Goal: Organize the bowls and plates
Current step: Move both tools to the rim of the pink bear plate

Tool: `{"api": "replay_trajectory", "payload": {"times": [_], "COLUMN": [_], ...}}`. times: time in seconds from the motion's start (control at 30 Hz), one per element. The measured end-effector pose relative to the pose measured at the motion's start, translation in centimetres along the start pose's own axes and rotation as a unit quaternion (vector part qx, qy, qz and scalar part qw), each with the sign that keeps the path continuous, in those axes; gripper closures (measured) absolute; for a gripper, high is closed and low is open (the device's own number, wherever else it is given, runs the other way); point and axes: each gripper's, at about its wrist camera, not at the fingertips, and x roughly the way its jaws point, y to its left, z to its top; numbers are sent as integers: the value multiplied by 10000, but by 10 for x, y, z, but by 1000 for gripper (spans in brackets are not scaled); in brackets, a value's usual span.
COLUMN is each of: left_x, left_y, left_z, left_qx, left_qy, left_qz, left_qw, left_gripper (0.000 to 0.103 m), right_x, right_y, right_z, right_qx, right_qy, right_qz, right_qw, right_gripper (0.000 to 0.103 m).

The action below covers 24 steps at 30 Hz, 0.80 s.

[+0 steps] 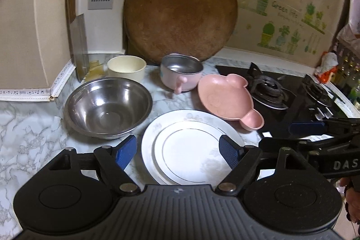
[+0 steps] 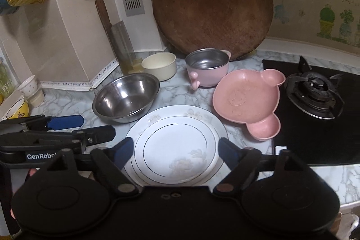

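Left gripper (image 1: 178, 151) and right gripper (image 2: 175, 151) gape wide, empty, above stacked plates (image 2: 177, 145)

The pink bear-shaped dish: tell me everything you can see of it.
The pink bear-shaped dish looks like matte plastic: a shallow round well with a faint embossed face, plus two small ear-shaped compartments on its right side. It is empty and sits tilted, its right edge apparently propped on the edge of the black gas hob. It lies on the marble-patterned counter, right of the stacked white plates and in front of the pink steel-lined pot. Neither gripper touches it.
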Motion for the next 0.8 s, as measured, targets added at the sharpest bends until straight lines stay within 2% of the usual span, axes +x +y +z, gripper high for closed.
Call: {"api": "replay_trajectory", "payload": {"times": [0.03, 0.1, 0.27, 0.47, 0.63, 0.8], "left_x": [-2, -4, -1, 25, 60, 104], "left_y": [-1, -3, -8, -15, -25, -39], "left_z": [1, 3, 10, 32, 55, 72], "left_qx": [15, 79, 220, 305, 319, 230], "left_qy": [-1, -16, -41, 164, 303, 614], "left_qz": [-33, -103, -317, -409, -457, -518], "left_qw": [10000, 9999, 9992, 9986, 9980, 9965], "left_gripper": [23, 23, 21, 21, 21, 21], "right_x": [-4, -11, -20, -18, -2, 25], "right_y": [0, 1, -5, -24, -51, -85], "right_z": [-1, -4, -7, 1, 15, 26], "right_qx": [12, 52, 226, 325, 432, 635], "right_qy": [-43, -151, -129, -59, 45, 258], "right_qz": [-58, -156, -269, -447, -671, -825], "right_qw": [10000, 9998, 9993, 9985, 9968, 9942], "right_gripper": [5, 0, 0, 0, 0, 1]}}
